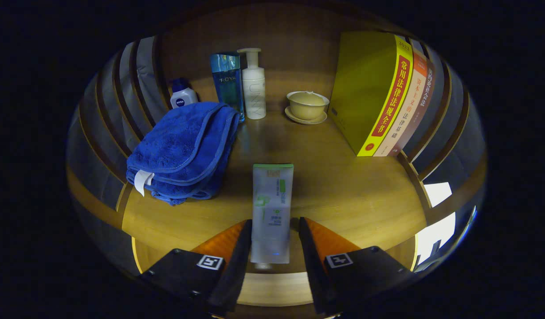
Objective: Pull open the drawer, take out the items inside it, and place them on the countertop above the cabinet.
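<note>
A white tube with a green band [272, 208] lies lengthwise on the wooden countertop [352, 199], cap end toward me. My gripper [274, 223] straddles its near half. The left fingertip [245, 230] sits right against the tube's side. A thin gap shows between the tube and the right fingertip [304, 230]. The fingers stand slightly open around the tube rather than pressing on it.
A folded blue towel [183, 150] lies left of the tube. Behind it stand a small white bottle [182, 96], a blue bottle [228, 82] and a white pump bottle [253, 84]. A lidded cup on a saucer [307, 106] and upright books [383, 93] stand right. Slatted walls close both sides.
</note>
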A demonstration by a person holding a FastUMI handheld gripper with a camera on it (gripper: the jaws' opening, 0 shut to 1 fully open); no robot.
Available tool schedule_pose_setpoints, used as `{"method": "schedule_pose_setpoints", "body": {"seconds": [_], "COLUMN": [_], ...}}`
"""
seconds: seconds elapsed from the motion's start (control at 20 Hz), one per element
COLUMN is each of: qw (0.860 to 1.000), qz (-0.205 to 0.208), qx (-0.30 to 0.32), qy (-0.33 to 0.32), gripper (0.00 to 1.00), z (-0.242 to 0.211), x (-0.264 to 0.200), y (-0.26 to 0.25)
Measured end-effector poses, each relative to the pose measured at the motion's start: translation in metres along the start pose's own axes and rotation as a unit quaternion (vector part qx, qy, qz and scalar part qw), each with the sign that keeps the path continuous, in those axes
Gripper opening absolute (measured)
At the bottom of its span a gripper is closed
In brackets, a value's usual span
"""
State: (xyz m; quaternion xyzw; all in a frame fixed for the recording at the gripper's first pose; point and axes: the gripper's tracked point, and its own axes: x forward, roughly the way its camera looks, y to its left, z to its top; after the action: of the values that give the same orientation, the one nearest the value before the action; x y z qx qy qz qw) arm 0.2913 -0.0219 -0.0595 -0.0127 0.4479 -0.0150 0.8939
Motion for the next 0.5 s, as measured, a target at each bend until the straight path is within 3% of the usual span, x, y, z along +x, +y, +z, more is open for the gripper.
{"method": "schedule_pose_setpoints", "body": {"seconds": [0.25, 0.5], "qw": [0.999, 0.989], "qz": [0.034, 0.088], "qx": [0.007, 0.016], "qy": [-0.025, -0.115], "gripper": [0.90, 0.91], "z": [0.002, 0.002], "x": [-0.037, -0.107], "y": [0.011, 0.022]}}
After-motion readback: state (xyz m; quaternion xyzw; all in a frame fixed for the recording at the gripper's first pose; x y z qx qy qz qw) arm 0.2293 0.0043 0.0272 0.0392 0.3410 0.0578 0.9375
